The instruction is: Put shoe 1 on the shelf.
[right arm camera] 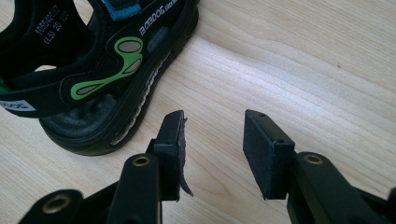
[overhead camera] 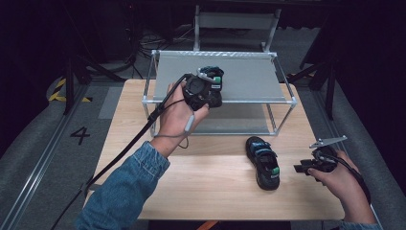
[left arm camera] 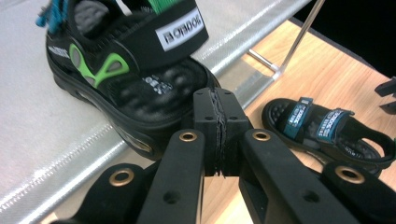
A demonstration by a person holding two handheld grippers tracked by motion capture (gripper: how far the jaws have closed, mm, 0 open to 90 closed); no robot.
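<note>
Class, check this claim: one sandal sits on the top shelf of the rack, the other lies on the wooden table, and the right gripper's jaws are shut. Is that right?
Not quite. The right gripper has its jaws open, nothing between them, as the right gripper view shows. One sandal is on the top shelf; the other sandal lies on the table.

Bright worktop, dark surroundings

Overhead light is flooding the worktop [overhead camera: 215,187] while the room is fading to black; the sandal [left arm camera: 126,70] on the shelf [left arm camera: 42,126] is blurring slightly, near fingers [right arm camera: 268,154] softening.

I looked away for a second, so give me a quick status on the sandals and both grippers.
Left gripper shut, empty, beside sandal on rack. Right gripper open, empty, next to sandal on table. Nothing in the way.
</note>
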